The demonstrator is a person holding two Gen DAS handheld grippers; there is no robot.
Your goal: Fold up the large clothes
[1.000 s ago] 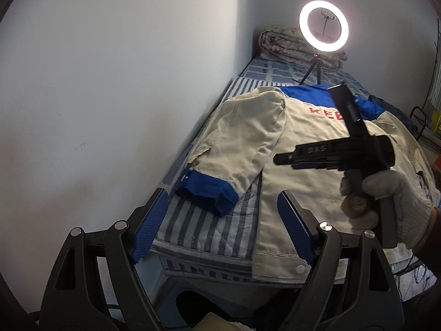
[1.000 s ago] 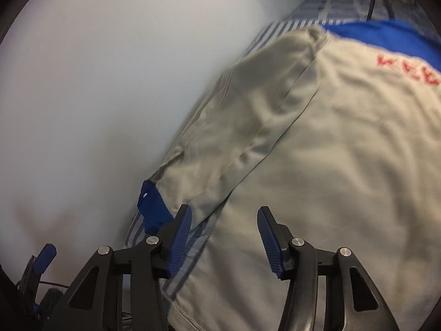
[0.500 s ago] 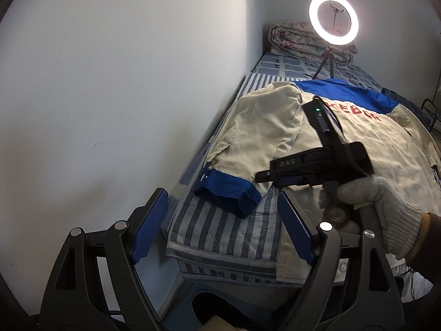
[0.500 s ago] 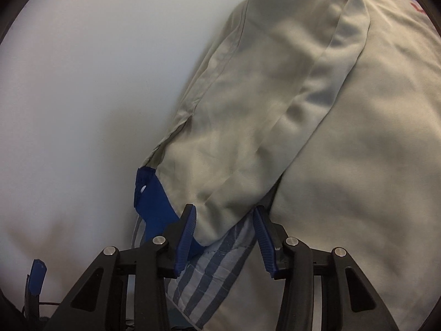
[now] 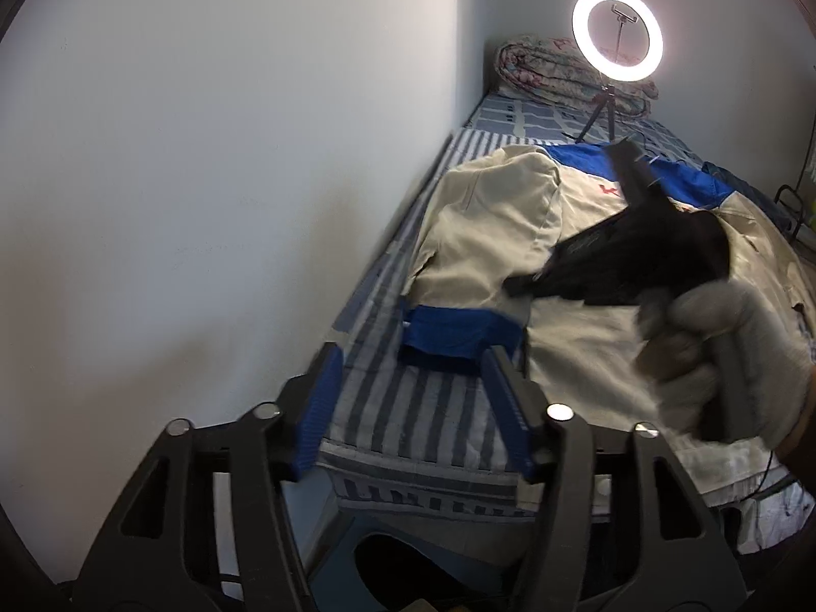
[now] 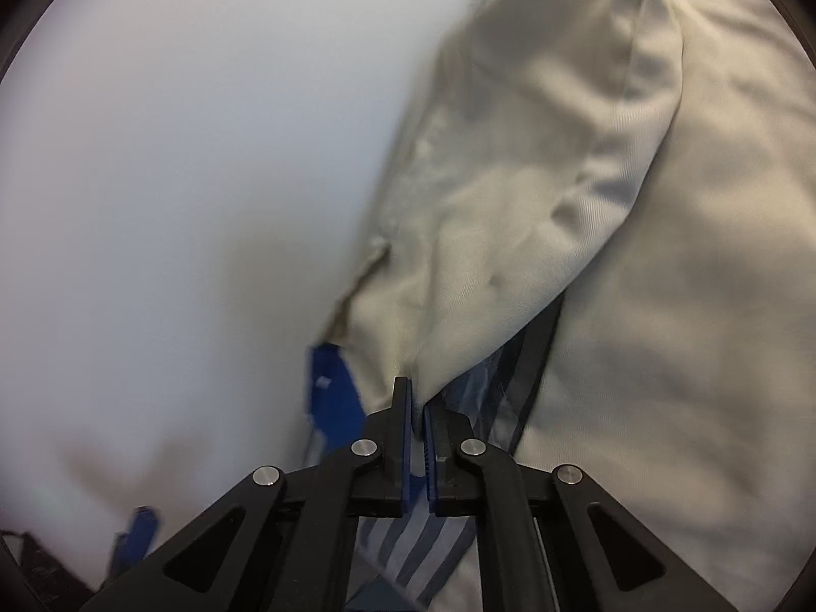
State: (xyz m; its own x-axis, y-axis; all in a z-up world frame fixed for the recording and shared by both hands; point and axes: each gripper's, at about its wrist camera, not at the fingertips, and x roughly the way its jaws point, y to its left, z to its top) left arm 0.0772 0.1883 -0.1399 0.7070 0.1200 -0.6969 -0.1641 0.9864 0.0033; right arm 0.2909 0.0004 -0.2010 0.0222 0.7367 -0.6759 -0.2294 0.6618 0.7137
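Note:
A beige work jacket (image 5: 612, 357) with a blue yoke lies spread on the bed. Its left sleeve (image 5: 489, 234) runs along the wall and ends in a blue cuff (image 5: 454, 331). My right gripper (image 6: 415, 403), held by a gloved hand (image 5: 724, 357), is shut on the sleeve's (image 6: 510, 204) lower edge beside the cuff (image 6: 331, 387), and the cloth puckers up to it. My left gripper (image 5: 410, 398) hangs over the bed's near corner with its jaws closing. The cuff lies just ahead of its fingertips (image 5: 502, 382), and no pad presses it.
A white wall (image 5: 229, 178) runs close along the bed's left side. The striped sheet (image 5: 408, 418) ends at the near bed edge. A lit ring light (image 5: 617, 35) on a small tripod and a folded quilt (image 5: 540, 66) stand at the far end.
My right gripper went from open around the sleeve's edge to shut on it. The left jaws have narrowed and now sit nearer the cuff.

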